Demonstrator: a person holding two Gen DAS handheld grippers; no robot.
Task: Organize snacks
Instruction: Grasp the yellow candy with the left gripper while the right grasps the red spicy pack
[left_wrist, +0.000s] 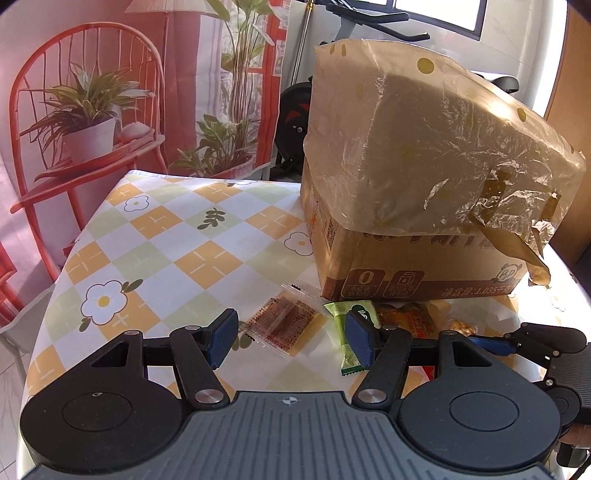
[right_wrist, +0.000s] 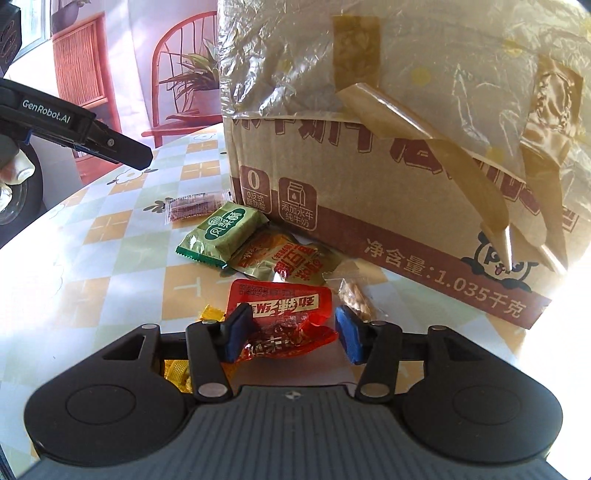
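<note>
The left gripper (left_wrist: 291, 341) stands with its 2 blue pads apart and nothing pressed between them; below the gap lies a clear packet of brown snack (left_wrist: 282, 325) flat on the tablecloth (left_wrist: 155, 258). The right-hand pad partly covers a green packet (left_wrist: 347, 332), whether touching it or above it cannot be told.

The right gripper (right_wrist: 291, 334) also has its pads apart, with a red packet (right_wrist: 284, 317) lying between them. The left pad overlaps the packet's crumpled edge, but whether it presses on it cannot be told; the right pad stands just beside the packet, clear of it. A yellow packet (right_wrist: 212, 313) peeks out behind the left finger, and a small clear packet of nuts (right_wrist: 356, 295) lies just past the right pad.

Farther out, the green packet (right_wrist: 225, 236) overlaps a gold and orange packet (right_wrist: 284, 258), both close against the foot of a cardboard box (right_wrist: 369, 206). The clear brown packet (right_wrist: 194, 206) lies to their left. The box is draped with a crinkled plastic sheet (left_wrist: 424, 147) held by strips of brown tape (right_wrist: 424, 147), 1 of them peeling loose. The left gripper's arm (right_wrist: 74, 129) crosses the upper left of the right wrist view.
</note>
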